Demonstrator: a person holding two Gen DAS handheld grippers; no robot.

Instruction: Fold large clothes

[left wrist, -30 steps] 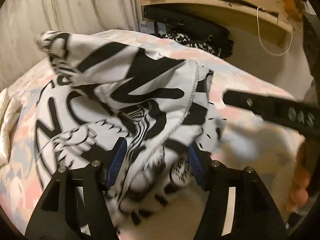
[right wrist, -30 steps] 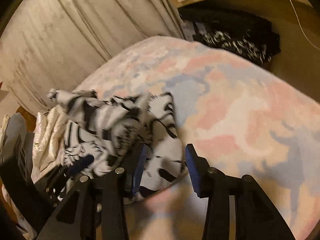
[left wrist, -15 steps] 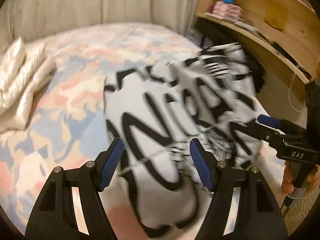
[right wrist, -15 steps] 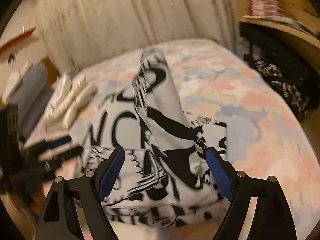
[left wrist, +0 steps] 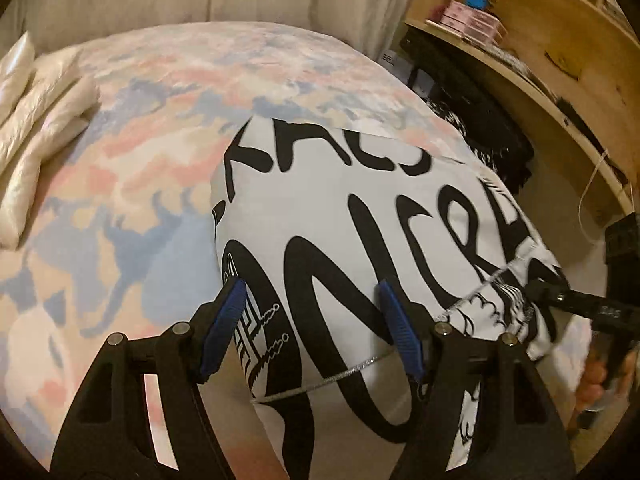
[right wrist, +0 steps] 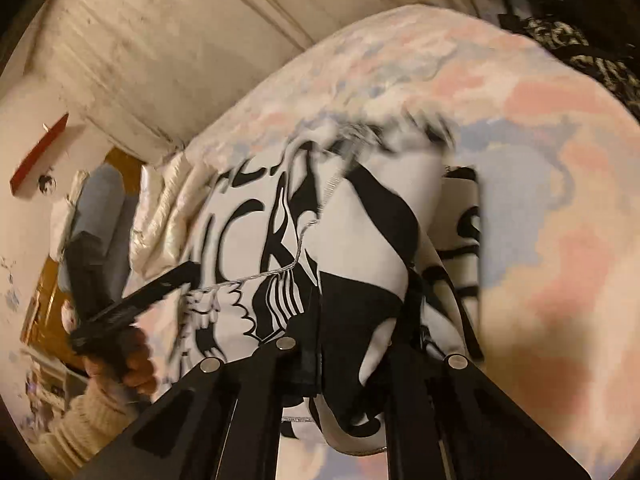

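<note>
A large white garment [left wrist: 360,200] with bold black lettering lies partly spread on the pastel patterned bed [left wrist: 140,140]. My left gripper [left wrist: 314,328] hovers open above its near edge. The blue pads [left wrist: 228,320] stand well apart, with cloth and a silver hem running under the gap, and they do not press on it. At the right edge of the left wrist view, my right gripper [left wrist: 540,294] pinches the garment's hem. In the right wrist view the right gripper [right wrist: 360,320] is shut on a bunched fold of the garment [right wrist: 360,220]. The left gripper [right wrist: 176,280] shows at the left.
Folded white bedding [left wrist: 36,128] lies at the bed's left side. A wooden shelf [left wrist: 540,60] and a dark clothes pile [left wrist: 492,144] stand to the right of the bed. A hand [right wrist: 132,360] in a cream sleeve holds the left gripper. A curtain hangs behind the bed.
The right jaws, wide over the garment half a second ago, have closed on a fold of it. The garment now lies flatter and more spread. The left gripper has shifted over its near edge.
</note>
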